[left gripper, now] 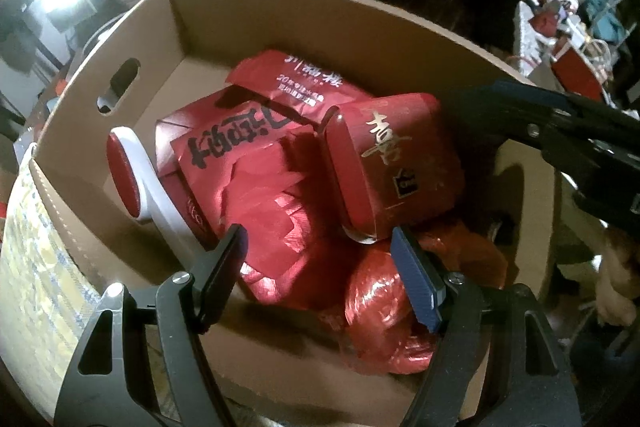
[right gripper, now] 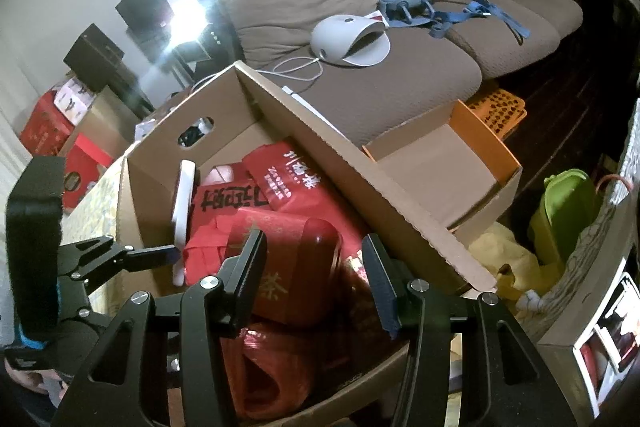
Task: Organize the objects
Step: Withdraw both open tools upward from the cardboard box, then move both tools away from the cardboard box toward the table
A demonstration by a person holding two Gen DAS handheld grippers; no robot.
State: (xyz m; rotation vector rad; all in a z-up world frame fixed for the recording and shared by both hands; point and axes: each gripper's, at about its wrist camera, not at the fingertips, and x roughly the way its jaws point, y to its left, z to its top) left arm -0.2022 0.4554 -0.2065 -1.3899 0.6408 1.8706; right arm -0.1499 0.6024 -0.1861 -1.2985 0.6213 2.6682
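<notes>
Red tin [left gripper: 394,163] lies tilted atop red packets in cardboard box [left gripper: 256,15], toward its right wall; gold character "喜" on tin. Red bag [left gripper: 304,83] near far wall, white print, "20" legible. Left gripper [left gripper: 320,267] spread wide, empty, over red plastic bag [left gripper: 380,311]. Right gripper [right gripper: 314,275] half spread, straddling tin [right gripper: 304,267], pads apparently not pressing.

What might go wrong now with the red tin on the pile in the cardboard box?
1. The red tin lies tilted on loose red bags; it may slide or roll down.
2. The right tongs stand open around it, so it is not gripped.
3. The left tongs hover close and could bump it.
</notes>
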